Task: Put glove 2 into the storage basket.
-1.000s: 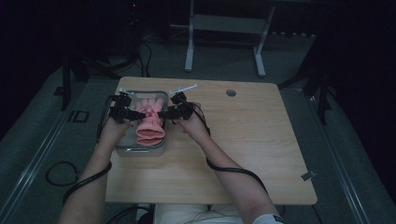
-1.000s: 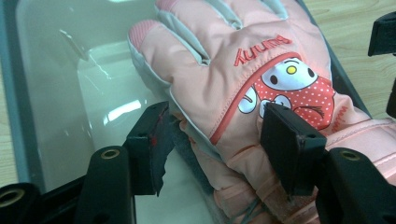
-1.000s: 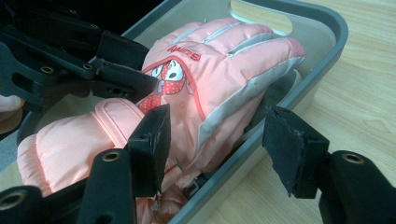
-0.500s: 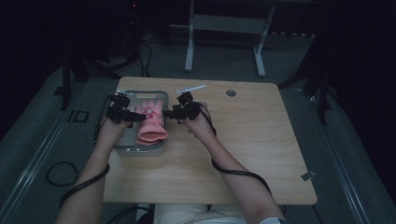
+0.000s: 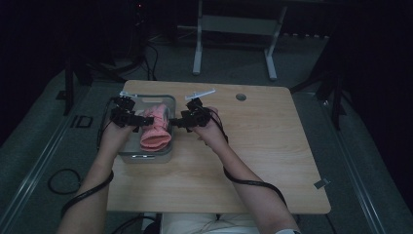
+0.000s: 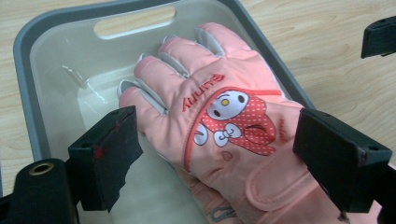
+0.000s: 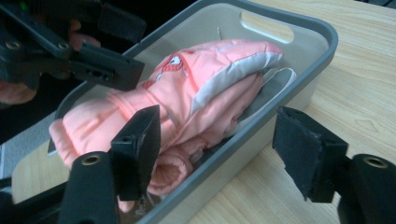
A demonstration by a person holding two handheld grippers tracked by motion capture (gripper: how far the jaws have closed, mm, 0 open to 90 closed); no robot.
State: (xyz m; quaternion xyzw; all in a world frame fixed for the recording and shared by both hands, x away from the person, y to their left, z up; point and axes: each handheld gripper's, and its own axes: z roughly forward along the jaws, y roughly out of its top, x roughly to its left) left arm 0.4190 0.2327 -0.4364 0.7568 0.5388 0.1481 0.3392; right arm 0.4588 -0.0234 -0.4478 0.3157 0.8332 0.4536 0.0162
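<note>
My pink padded glove with a cartoon bunny face lies in the grey plastic tub with cut-out handles, near the far left corner of the light wooden desk. It rests on top of a second pink glove. Its cuff end pokes up over the tub's near rim.

My left gripper has its jaws wide apart, one on each side of the glove, not pinching it. My right gripper is spread wide too, by the tub's right wall.

I think the gloves could slide out, because they sit high and lean on the rim. If I bump the wall, the tub might tip or scoot.
</note>
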